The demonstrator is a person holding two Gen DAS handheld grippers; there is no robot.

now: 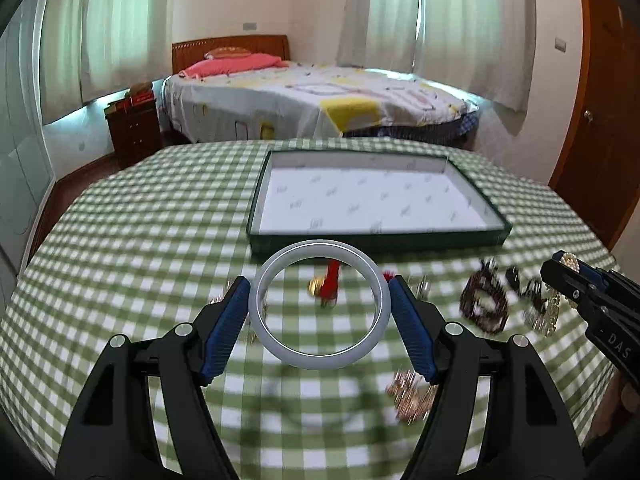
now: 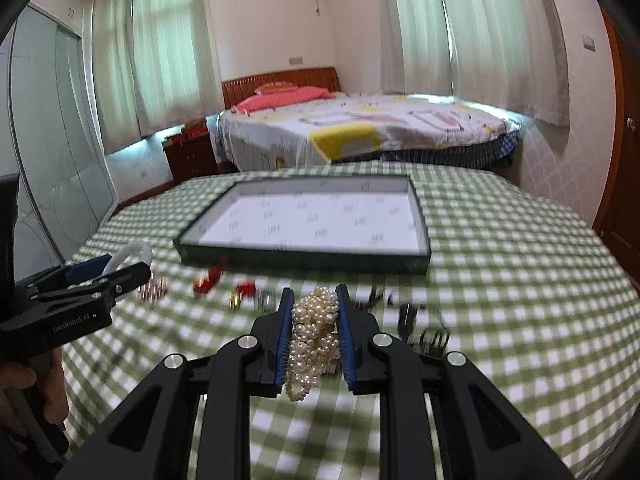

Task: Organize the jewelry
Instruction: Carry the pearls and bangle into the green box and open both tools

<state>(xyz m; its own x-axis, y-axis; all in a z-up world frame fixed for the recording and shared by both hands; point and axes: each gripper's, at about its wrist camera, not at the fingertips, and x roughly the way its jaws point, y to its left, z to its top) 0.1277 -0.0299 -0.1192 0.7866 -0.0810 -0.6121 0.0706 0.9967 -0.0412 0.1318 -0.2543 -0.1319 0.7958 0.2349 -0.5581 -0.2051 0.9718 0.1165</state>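
The left tool (image 1: 320, 304) clamps a pale grey, rigid, likely slippery bangle (image 1: 320, 304) across its outer rim above the table; the right tool (image 2: 314, 334) pinches a limp white pearl strand bundle (image 2: 314, 334), which probably shifts easily.

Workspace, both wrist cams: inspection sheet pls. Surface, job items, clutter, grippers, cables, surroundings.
Surface: table under green-and-white checked cloth.
Job's things: shallow dark-rimmed tray with white lining, nothing in it; pale bangle; pearl strands; loose jewelry on the cloth: red-and-gold piece, dark beaded piece, gold-toned cluster.
Clutter: nothing seen beyond the jewelry.
Grippers: left gripper shut on the bangle; right gripper shut on the pearls.
Cables: nothing seen.
Surroundings: bed, nightstand, curtained windows, wooden door.
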